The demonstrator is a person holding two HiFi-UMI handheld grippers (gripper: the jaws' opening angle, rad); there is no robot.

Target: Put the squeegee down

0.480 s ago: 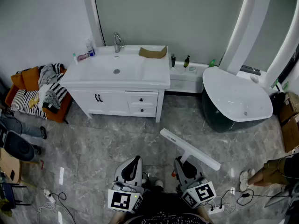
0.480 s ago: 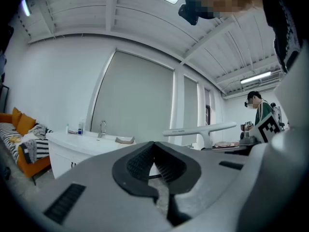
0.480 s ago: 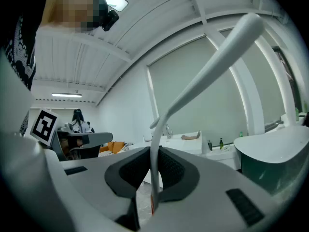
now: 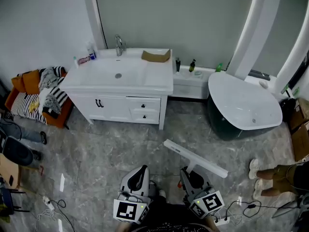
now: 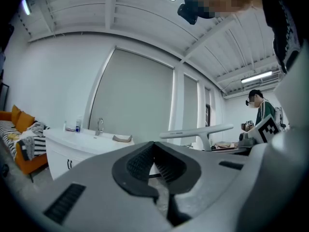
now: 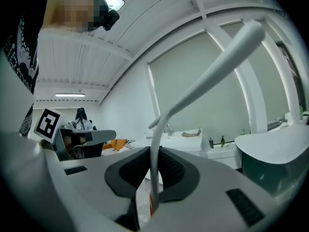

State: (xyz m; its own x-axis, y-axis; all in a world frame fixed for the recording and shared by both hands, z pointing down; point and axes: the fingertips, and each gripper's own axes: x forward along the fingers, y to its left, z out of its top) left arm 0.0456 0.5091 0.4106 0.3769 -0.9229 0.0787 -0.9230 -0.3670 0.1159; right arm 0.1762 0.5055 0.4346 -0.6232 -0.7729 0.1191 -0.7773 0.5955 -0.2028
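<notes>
A white squeegee (image 4: 195, 158) with a long flat blade is held above the grey marble floor, its thin handle clamped in my right gripper (image 4: 191, 176). In the right gripper view the squeegee (image 6: 207, 74) handle rises from between the dark pads (image 6: 130, 170) and the blade slants up to the right. My left gripper (image 4: 140, 174) hangs beside it at the bottom of the head view. Its jaws are shut with nothing between the pads (image 5: 140, 161). The squeegee (image 5: 198, 132) blade also shows level at the right of the left gripper view.
A white vanity (image 4: 120, 79) with sink and tap stands ahead, a brown cloth (image 4: 156, 56) on its top. A white bathtub (image 4: 244, 105) is at the right, an orange couch (image 4: 34, 98) with clothes at the left. A person's shoes (image 4: 256, 178) and cables (image 4: 241, 210) lie at lower right.
Both grippers and the squeegee have shifted slightly toward the bottom of the head view. The person's feet at the right have moved.
</notes>
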